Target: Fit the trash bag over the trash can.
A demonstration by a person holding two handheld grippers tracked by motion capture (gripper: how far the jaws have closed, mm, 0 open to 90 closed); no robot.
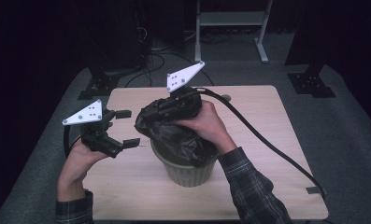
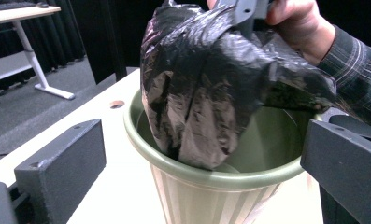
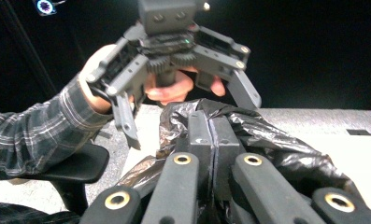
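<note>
A crumpled black plastic bag (image 1: 176, 137) hangs partly inside a pale green ribbed bin (image 1: 190, 173) at the middle of the table. My right gripper (image 1: 155, 113) is above the bin, shut on the bag's top. In the right gripper view its jaws (image 3: 213, 140) stand pressed together with the bag's film (image 3: 286, 149) pinched between them. My left gripper (image 1: 128, 127) is held open to the left of the bag and touches nothing. In the left gripper view its open jaws (image 2: 202, 158) frame the bin's rim (image 2: 141, 140) and the bag (image 2: 202, 93), whose lower end dips into the bin.
The light wooden table (image 1: 267, 140) stands on grey carpet. A thick black cable (image 1: 262, 137) trails from the right gripper across the table's right side. A white desk frame (image 1: 230, 23) stands behind the table, and black stand feet (image 1: 311, 81) sit at its back corners.
</note>
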